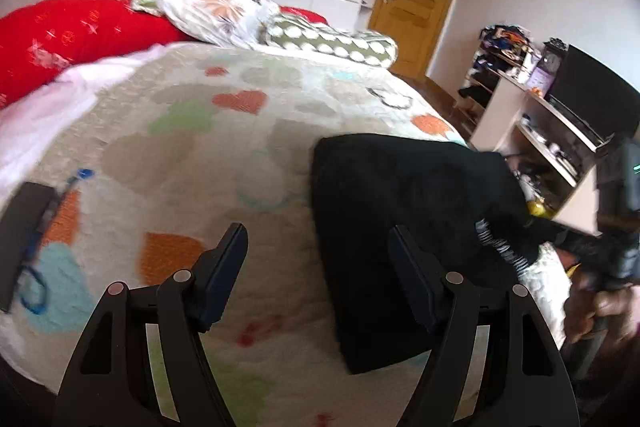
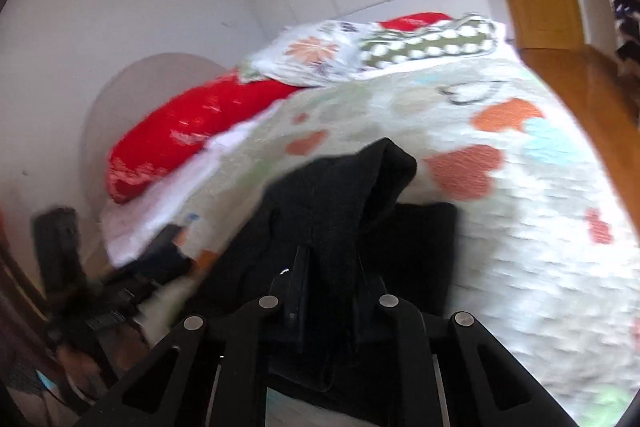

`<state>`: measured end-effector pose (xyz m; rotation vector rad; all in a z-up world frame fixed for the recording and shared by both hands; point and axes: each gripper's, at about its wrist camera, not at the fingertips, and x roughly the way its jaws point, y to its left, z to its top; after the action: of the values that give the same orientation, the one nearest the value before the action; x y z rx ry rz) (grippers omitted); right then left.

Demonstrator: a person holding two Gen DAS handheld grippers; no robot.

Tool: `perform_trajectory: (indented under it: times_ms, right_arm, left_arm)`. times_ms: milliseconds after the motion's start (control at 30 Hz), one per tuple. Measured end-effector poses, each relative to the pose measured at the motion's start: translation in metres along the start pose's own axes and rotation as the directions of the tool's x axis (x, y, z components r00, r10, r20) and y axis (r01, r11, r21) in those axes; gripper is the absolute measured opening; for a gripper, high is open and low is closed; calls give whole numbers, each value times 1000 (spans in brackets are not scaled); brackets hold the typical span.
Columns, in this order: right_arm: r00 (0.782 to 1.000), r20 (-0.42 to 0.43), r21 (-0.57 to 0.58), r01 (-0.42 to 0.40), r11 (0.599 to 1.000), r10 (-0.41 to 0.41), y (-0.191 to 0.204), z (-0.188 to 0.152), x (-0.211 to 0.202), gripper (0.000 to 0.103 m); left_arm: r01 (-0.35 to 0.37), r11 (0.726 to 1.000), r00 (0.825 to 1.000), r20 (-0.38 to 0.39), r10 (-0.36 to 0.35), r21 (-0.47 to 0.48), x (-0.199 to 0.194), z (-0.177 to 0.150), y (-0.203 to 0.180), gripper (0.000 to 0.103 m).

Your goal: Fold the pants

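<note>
Near the bed's [image 1: 192, 131] right edge I see the black pants [image 1: 400, 211] bunched | right gripper [image 2: 328, 267] clamped on a pants fold | left gripper [image 1: 320, 247] spread wide, empty | risk: thick fabric may slip out if I lift fast.

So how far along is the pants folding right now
Done: the black pants already lie as a compact folded block on the quilt. In hand: the right gripper is shut on a raised fold of the fabric, lifting it; the left gripper hangs open, with the block's left edge between its fingers, untouched. Left: laying that fold down and flattening the bundle.
</note>
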<state>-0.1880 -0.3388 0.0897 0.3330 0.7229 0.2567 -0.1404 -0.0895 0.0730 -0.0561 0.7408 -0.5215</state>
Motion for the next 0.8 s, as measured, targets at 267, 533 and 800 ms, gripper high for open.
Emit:
perform_trajectory:
  times_ms: [267,533,800]
  right_arm:
    - [985,15,83,168,982,-170,-20,0,-5,45]
    - [999,30,-68,25,997,-23,29,41,28,41]
    - [986,-96,-144,122,982,-137,30,50,117,37]
  left_arm:
    - [-32,994,995,-88,41,104,19,-22,-23,73]
    - [-39,990,996,-77,49,132,11,-17,-21,73]
    - [-4,996,994,-106,13,87,31,-21,-19,75]
